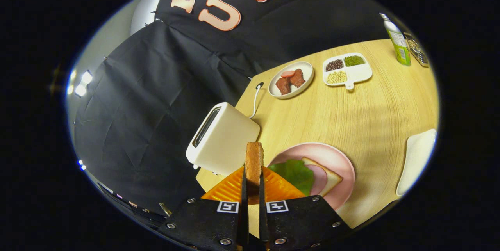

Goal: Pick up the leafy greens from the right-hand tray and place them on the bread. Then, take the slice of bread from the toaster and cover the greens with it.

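My gripper [253, 182] is shut on a slice of bread [254, 161], held on edge between the two fingers, its crust rising above the fingertips. Just right of the fingers lies a pink plate [340, 157] with a bread slice [332, 178], a pink ham slice and leafy greens [293, 173] on top. The white toaster [222, 137] stands just left of the held slice, its slot looking dark. The held bread is lifted above the table, between the toaster and the plate.
A white tray [418, 157] sits at the table's right side. Farther back are a white plate with meat pieces [291, 80], a divided dish of beans [347, 70], a green bottle [398, 42] and a wire rack [418, 50]. The toaster's cable [256, 97] runs back.
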